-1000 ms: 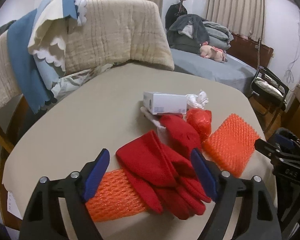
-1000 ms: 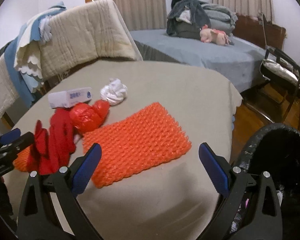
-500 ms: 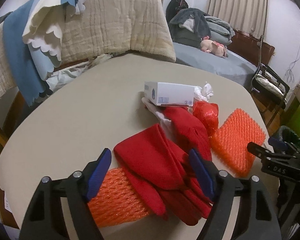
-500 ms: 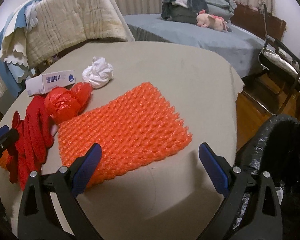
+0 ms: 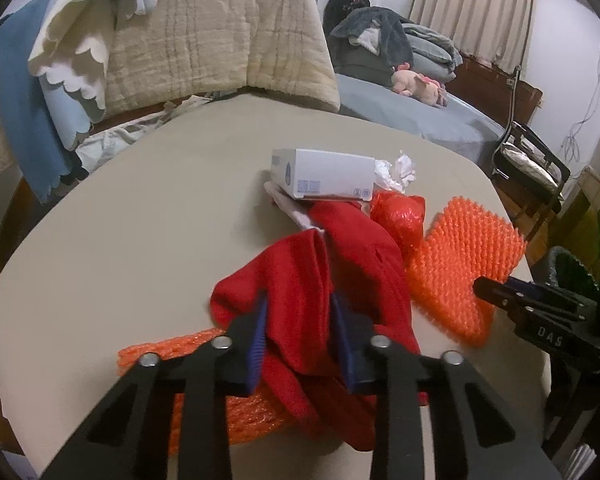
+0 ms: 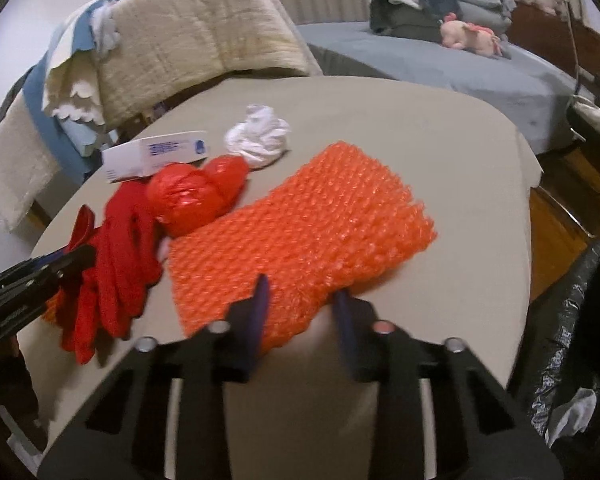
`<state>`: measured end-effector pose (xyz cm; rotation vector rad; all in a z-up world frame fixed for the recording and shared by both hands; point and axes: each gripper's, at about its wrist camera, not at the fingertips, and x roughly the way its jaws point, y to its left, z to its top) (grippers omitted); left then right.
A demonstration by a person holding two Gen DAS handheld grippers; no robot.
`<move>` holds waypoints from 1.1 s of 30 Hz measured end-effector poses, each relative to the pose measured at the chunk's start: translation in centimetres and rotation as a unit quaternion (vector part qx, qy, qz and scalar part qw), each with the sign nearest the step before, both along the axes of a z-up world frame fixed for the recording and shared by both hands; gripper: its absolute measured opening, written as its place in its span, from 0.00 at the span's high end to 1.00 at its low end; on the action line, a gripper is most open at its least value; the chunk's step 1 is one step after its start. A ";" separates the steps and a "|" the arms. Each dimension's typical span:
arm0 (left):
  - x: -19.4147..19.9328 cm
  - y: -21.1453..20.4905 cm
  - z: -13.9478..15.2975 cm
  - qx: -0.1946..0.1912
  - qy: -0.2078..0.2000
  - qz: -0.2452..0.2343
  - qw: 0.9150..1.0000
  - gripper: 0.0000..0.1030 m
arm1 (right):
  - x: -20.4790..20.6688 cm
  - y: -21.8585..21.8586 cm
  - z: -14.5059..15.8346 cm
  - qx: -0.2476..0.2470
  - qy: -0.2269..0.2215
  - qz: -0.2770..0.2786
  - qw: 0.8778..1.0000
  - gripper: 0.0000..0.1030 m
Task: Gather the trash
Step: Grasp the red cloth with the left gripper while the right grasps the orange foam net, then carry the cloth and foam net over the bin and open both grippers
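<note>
The table point(image 6: 440, 128) carries all the litter, and a bin lined with a black bag point(image 6: 580, 320) stands just past its right edge. From what lies here, the step in hand is a double pick-up, one piece per hand. To do it well, each hand should lift only after its jaws have finished closing, then rise straight up so the piece peels off without dragging its neighbours. The right load has the short trip to the bin. The left load will likely need to cross over the table, so it should go high enough to clear the rest.

The orange bubble wrap point(image 6: 300, 232), the biggest piece, lies flat on the near right part of the table. The right gripper point(image 6: 302, 294) has its jaws closing on the near edge of the sheet; the edge is bunched between the pads, so I judge it pinched.

The red gloves point(image 5: 320, 276) lie heaped at the near left, over an orange foam net point(image 5: 236, 412). The left gripper point(image 5: 298, 314) has its jaws closing, with a fold of glove squeezed between them.

Untouched farther back are a white box point(image 5: 324, 178), a crumpled red plastic bag point(image 6: 198, 190) and a wad of white tissue point(image 6: 258, 140).
</note>
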<state>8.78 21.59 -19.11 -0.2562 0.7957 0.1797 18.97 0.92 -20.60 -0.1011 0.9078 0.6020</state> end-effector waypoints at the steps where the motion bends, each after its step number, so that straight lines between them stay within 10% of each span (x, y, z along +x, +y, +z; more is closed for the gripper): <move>1: -0.1 0.0 0.1 0.000 -0.001 0.001 1.000 0.79 | -0.2 0.1 0.2 0.003 -0.001 0.005 1.000 0.83; 33: -1.7 -6.5 10.2 0.014 -0.112 -0.057 0.992 0.84 | -3.2 -5.6 11.6 0.071 -0.076 -0.016 0.994 0.89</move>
